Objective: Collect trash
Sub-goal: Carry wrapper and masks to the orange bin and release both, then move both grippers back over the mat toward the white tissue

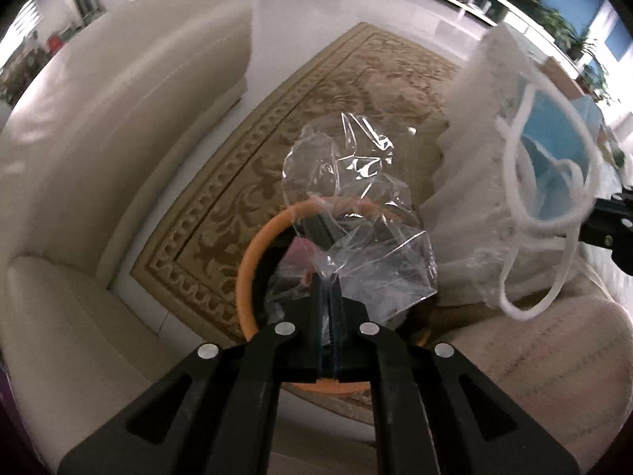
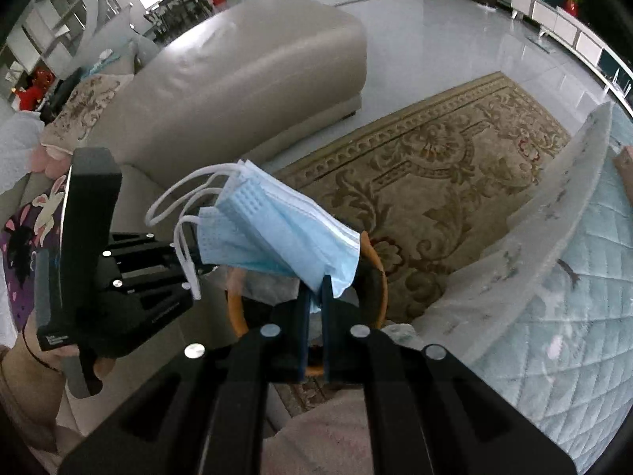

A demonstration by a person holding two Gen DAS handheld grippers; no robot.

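Both grippers carry trash above the orange-rimmed bin.

The left gripper has its fingers pinched tight on a crumpled clear plastic wrapper, which hangs over the bin on the patterned rug. The right gripper is clamped on a corner of a blue face mask, ear loops dangling, just above the same bin. A beige sofa stands beside the rug, the pale tiled floor beyond.
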